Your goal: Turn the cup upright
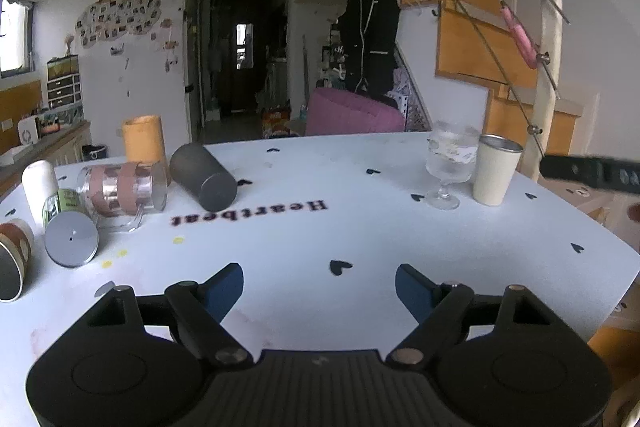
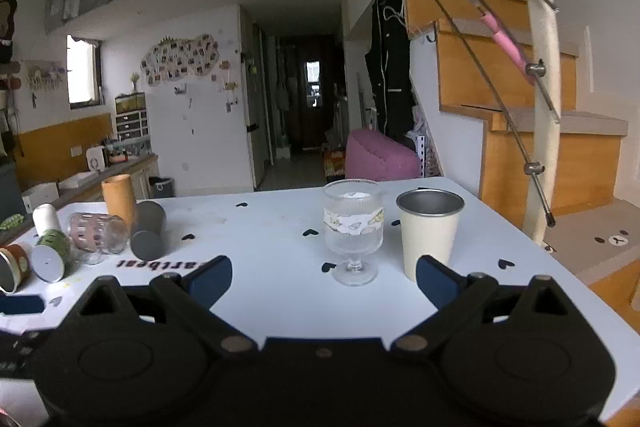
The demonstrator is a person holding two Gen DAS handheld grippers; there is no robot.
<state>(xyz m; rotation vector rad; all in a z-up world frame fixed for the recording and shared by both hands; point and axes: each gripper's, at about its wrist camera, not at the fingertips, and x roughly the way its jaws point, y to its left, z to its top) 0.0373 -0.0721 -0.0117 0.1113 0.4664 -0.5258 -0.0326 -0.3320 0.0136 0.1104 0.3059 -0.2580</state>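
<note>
A dark grey cup [image 1: 203,175] lies on its side on the white table [image 1: 360,227], left of centre; it also shows in the right wrist view [image 2: 148,231]. A glass mug with pink bands [image 1: 122,190] lies beside it, also on its side. A cream cup [image 2: 429,235] and a stemmed glass [image 2: 354,231] stand upright at the right. My left gripper [image 1: 319,285] is open and empty, near the table's front edge. My right gripper [image 2: 323,277] is open and empty, just in front of the stemmed glass and cream cup.
An orange cylinder [image 1: 144,143] stands behind the lying cups. A green-labelled cup with grey lid [image 1: 66,227], a white bottle [image 1: 39,183] and a brown cup [image 1: 12,259] lie at the far left. The table edge runs along the right, with stairs [image 2: 560,155] beyond.
</note>
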